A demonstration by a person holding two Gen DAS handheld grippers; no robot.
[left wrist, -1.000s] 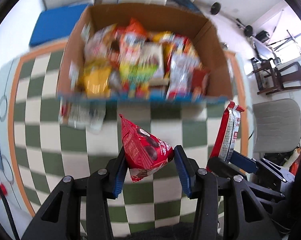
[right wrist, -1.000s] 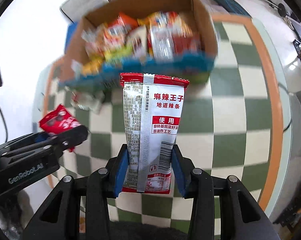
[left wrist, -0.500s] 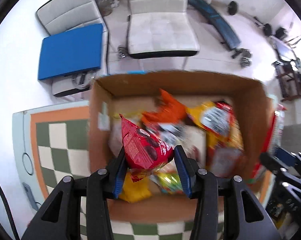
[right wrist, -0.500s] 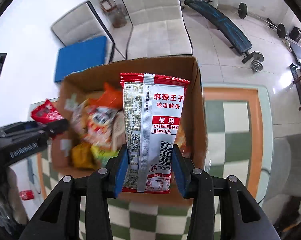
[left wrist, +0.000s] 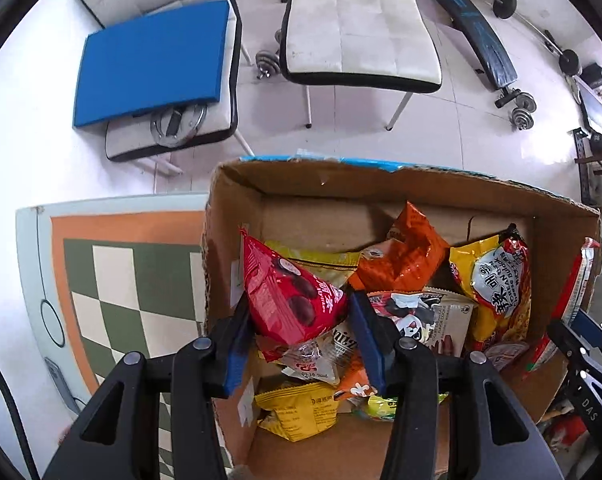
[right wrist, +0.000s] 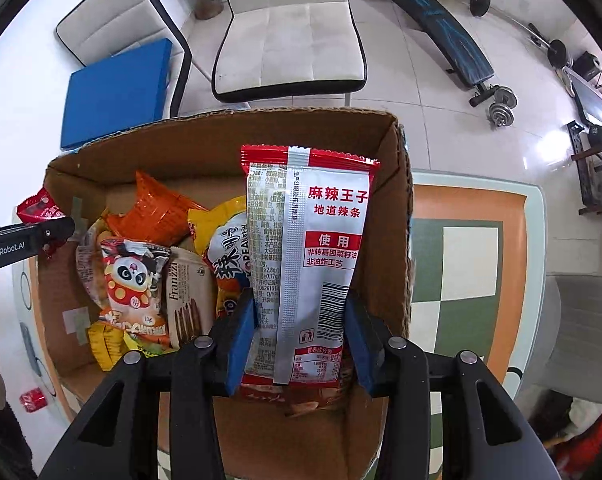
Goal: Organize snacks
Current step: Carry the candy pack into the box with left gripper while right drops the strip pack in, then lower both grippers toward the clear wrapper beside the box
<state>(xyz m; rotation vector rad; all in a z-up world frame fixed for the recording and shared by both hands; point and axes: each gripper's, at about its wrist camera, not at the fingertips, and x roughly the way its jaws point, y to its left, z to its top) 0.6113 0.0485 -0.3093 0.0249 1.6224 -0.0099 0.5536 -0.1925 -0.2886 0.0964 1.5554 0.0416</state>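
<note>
The left gripper (left wrist: 301,336) has its fingers closed on a small red cookie bag (left wrist: 291,300), pinched across its lower half, with the bag's tip pointing up and to the left. It hangs over the left part of the cardboard box (left wrist: 301,184), above the snacks already heaped there. This bag looks light, puffy and crinkly, so it probably gives under pressure; a hold across the sealed end would likely spare the cookies, which seem breakable.

The right gripper (right wrist: 299,332) has its fingers clamped on a tall red-and-silver spicy strip packet (right wrist: 305,264), gripped near its bottom and standing upright over the right part of the box, close to the right wall. Flat, glossy film like this is probably slippery and floppy at the free top, so a low, firm pinch suits it.

A second ago both grippers were over the checkered table (right wrist: 469,264), short of the near wall of the box. Since then both have moved forward and now look down into the box; each grip is unchanged.
</note>
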